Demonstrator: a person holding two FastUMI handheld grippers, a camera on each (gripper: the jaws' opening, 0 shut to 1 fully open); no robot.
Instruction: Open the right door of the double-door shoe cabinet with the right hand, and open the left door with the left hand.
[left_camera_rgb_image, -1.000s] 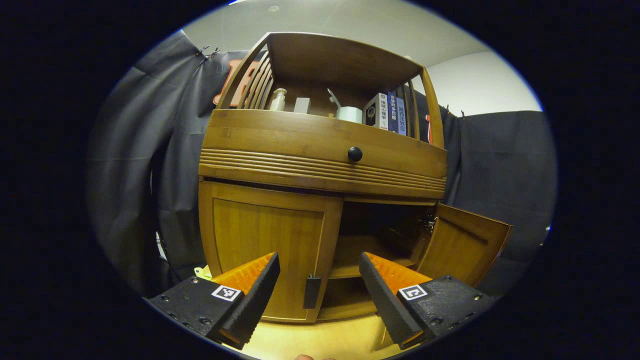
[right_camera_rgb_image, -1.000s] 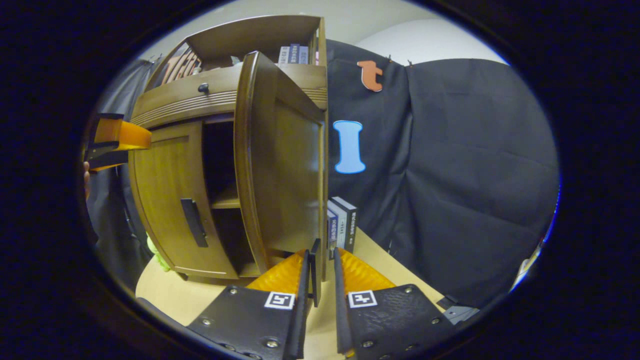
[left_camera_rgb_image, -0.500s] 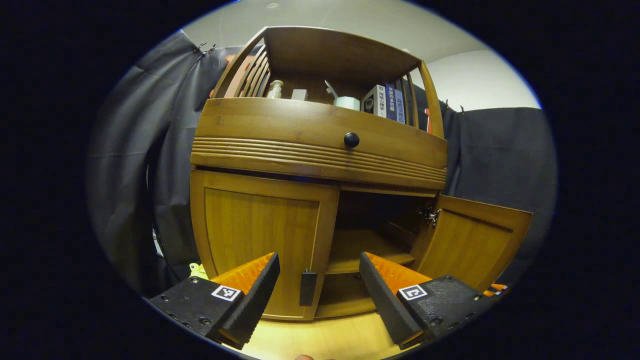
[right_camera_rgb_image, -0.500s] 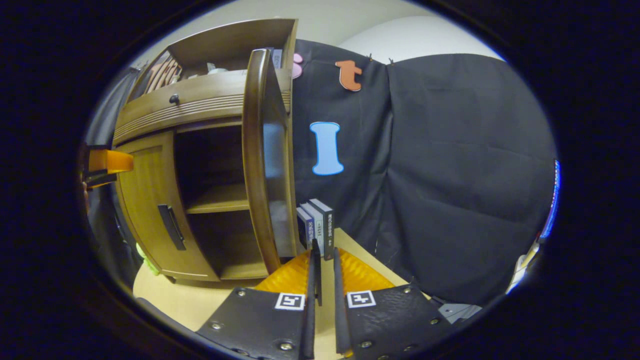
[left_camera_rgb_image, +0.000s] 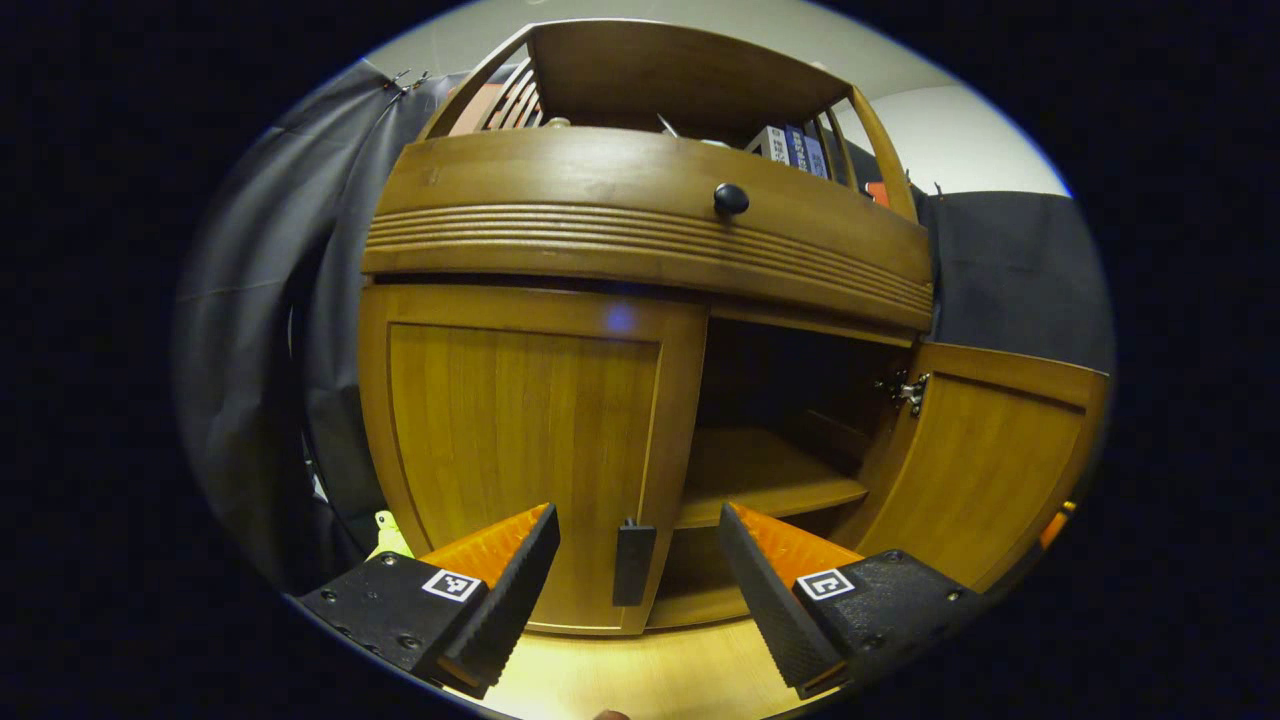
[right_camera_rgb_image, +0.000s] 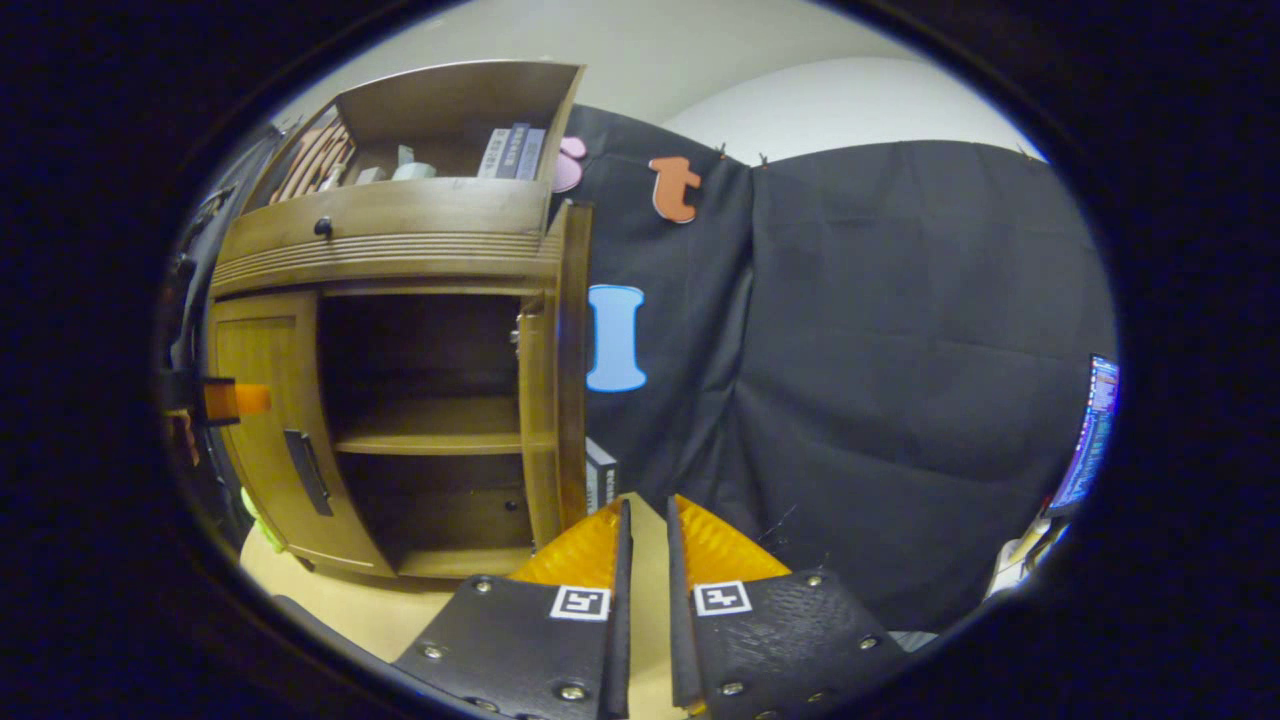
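**Inspector:** Left gripper (left_camera_rgb_image: 637, 575) stands with its fingers spread wide, one to each side of the dark handle (left_camera_rgb_image: 633, 561) on the left door (left_camera_rgb_image: 520, 450). No contact with it that I can confirm. That door sits shut in the shoe cabinet (left_camera_rgb_image: 640, 240).

**Clerk:** And the other side?

**Inspector:** Right gripper (right_camera_rgb_image: 644, 560) has its fingers drawn almost together with a narrow gap between them. I see nothing held in that gap. The right door (right_camera_rgb_image: 560, 380) is swung fully out, edge-on in the right gripper view, exposing the inner shelf (right_camera_rgb_image: 430, 440). In my judgement that half of the task is complete.

**Clerk:** How should the left door be expected to behave?

**Inspector:** Rigid wooden panel, hinged on its outer edge, probably light to swing. It should not flex or mark easily. The handle is a slim vertical bar near the door's inner edge, low down. Best purchase is across that bar, fingers pinching its two sides, then a pull outward along the hinge's arc. The bar looks smooth, so a shallow pinch may slip off.
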